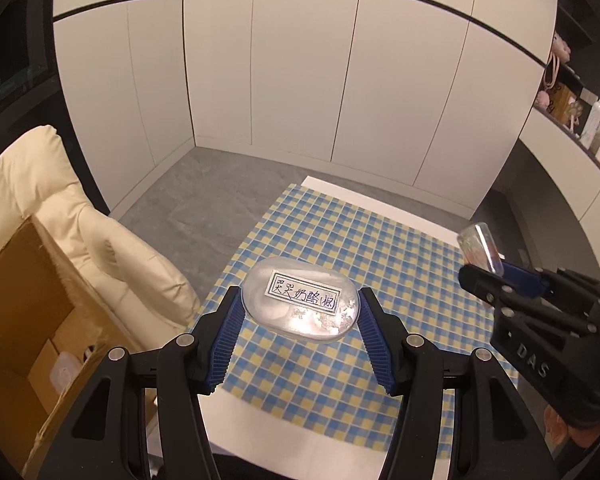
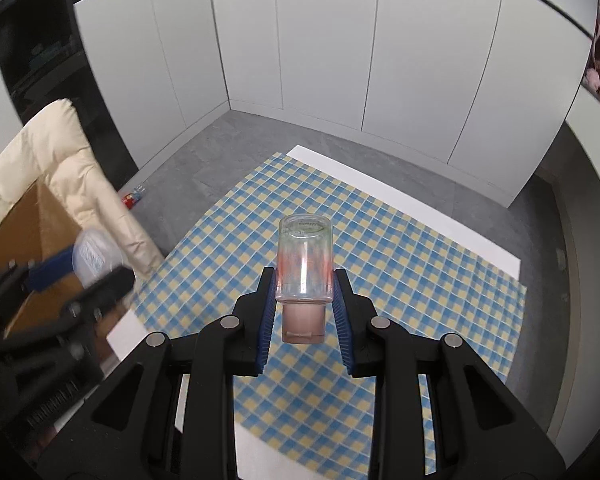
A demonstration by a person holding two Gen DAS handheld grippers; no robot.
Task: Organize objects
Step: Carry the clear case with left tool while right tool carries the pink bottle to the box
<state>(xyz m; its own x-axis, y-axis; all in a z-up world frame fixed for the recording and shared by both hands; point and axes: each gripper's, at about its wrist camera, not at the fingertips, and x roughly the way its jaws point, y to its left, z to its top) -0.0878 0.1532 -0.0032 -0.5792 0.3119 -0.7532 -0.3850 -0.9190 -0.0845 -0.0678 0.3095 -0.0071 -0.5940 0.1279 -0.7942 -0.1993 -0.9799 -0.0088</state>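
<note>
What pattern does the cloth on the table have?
The tablecloth has a blue, yellow and white check, clearest in the right wrist view.

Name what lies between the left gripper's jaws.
An oval clear container with a handwritten label, clamped between the left gripper jaws above the checked cloth; the left wrist view shows it.

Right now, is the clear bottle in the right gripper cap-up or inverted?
Inverted: the clear bottle has its pink cap toward the camera, base pointing away, clamped between the right gripper's pads.
</note>
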